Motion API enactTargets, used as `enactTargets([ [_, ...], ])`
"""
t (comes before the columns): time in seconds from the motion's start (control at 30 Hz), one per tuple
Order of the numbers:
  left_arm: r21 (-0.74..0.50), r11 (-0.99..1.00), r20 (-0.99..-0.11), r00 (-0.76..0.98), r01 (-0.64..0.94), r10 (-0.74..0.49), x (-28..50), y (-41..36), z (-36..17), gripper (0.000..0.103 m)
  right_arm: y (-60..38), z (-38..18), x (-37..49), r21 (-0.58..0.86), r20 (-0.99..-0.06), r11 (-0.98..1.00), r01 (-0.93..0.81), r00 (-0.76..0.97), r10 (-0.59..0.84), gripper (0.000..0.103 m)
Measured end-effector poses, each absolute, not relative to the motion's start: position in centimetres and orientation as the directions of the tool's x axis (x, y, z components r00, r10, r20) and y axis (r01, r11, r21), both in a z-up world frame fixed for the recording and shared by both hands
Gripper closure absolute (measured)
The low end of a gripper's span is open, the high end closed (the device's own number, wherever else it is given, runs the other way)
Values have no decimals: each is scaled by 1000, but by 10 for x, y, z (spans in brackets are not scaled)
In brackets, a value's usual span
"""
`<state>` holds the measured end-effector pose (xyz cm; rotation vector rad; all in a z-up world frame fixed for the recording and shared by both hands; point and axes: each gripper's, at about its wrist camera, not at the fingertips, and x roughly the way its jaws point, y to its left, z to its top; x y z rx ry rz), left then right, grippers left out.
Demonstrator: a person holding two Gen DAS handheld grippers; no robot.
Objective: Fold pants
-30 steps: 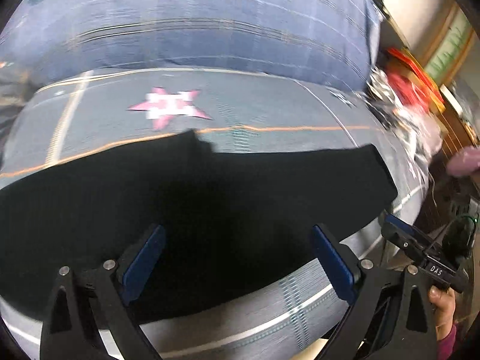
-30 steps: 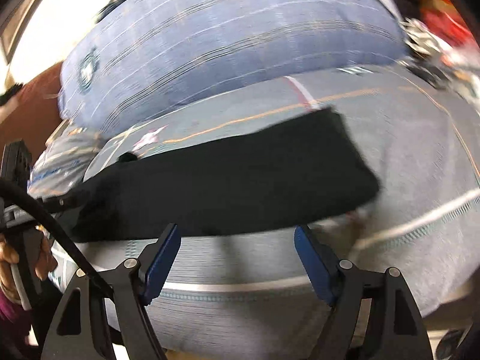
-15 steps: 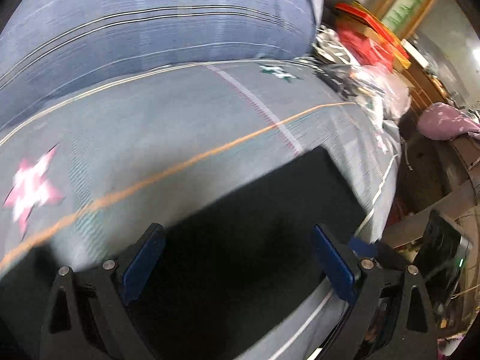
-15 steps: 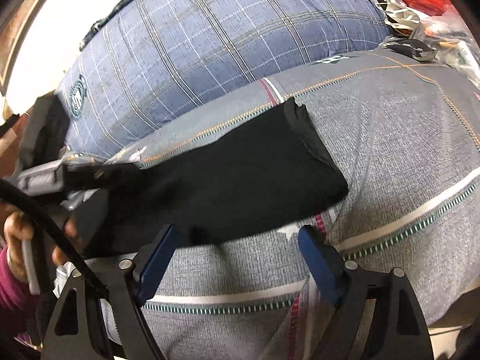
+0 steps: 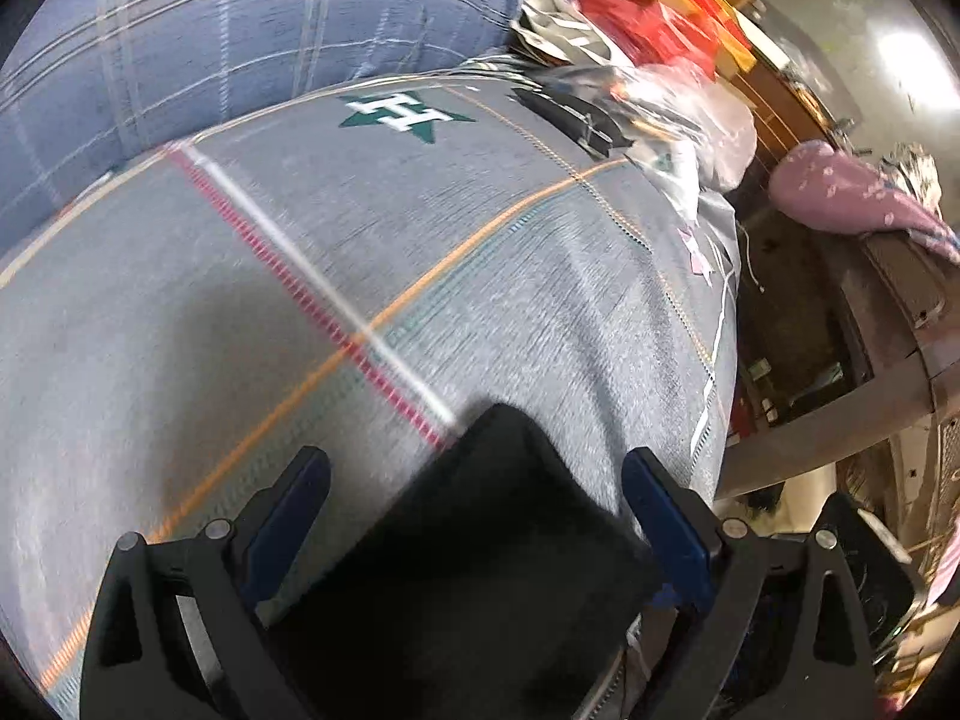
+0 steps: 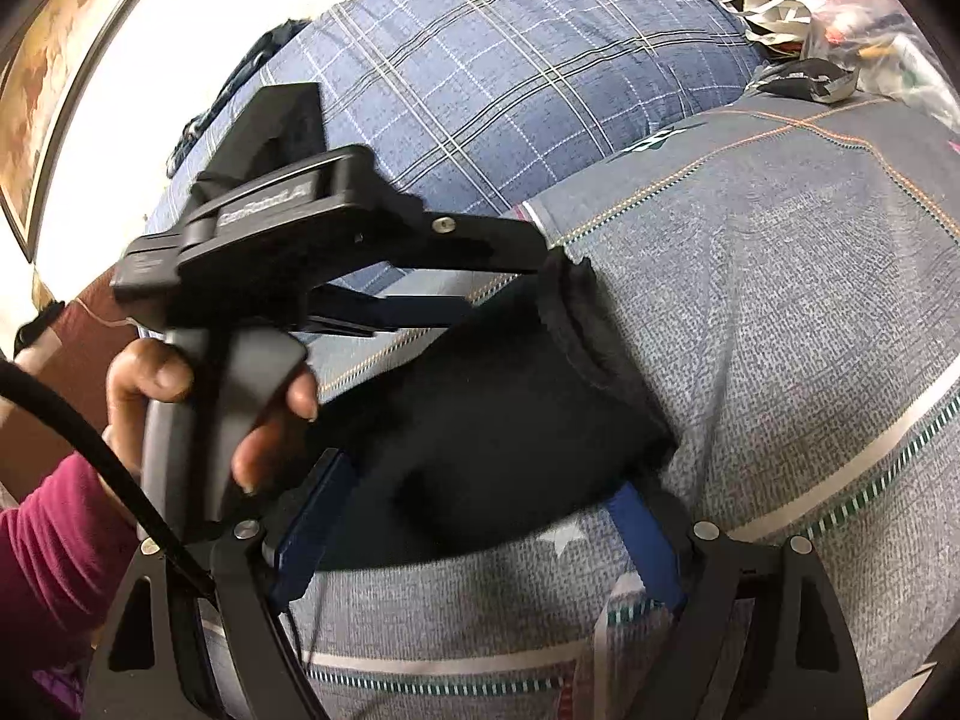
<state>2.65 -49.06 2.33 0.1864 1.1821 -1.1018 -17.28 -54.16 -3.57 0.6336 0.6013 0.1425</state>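
The black pants lie folded in a long strip on the grey bedspread. Their hemmed end points to the back right. My right gripper is open and low over the near edge of that end, and its blue pads do not press the cloth. My left gripper comes in from the left, held by a hand, with its fingers at the far edge of the pants. In the left wrist view the left gripper stands open with the pants' end lying between the fingers.
A big blue plaid pillow lies at the back of the bed. Red bags and plastic wrappers are piled at the far right corner. The bed's edge drops off to the right, beside dark furniture and a pink cloth.
The left gripper slid right along the pants to their end and now shows, with its hand, in the right wrist view. The right gripper has come closer to the same end.
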Motion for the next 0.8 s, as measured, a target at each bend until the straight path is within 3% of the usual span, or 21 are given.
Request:
enactTargets([
  [0.1,-427,489,-802,-68,761,-594,30,-499,23,6,-553,-37,-171,646,-456,760,63,831,319,15],
  [0.2,-412,467,-802,-67,782,-594,25,-505,23,11,-560,-39,-165,664,-459,742,95,834,304,25],
  [0.23,-386,463,-806,-48,798,-590,21,-508,23,27,-561,-40,-165,659,-470,744,111,833,292,39],
  [0.27,-362,456,-812,-36,813,-582,18,-510,22,47,-564,-42,-164,652,-486,747,132,829,277,64],
  [0.33,-331,437,-820,-25,836,-572,12,-513,20,73,-570,-49,-165,672,-493,723,161,826,274,86],
  [0.47,-349,449,-807,-20,822,-590,16,-506,19,89,-573,-49,-165,692,-474,706,153,833,284,91],
  [0.8,-404,428,-725,2,809,-688,12,-466,65,92,-541,4,-172,599,-412,801,21,865,286,92],
])
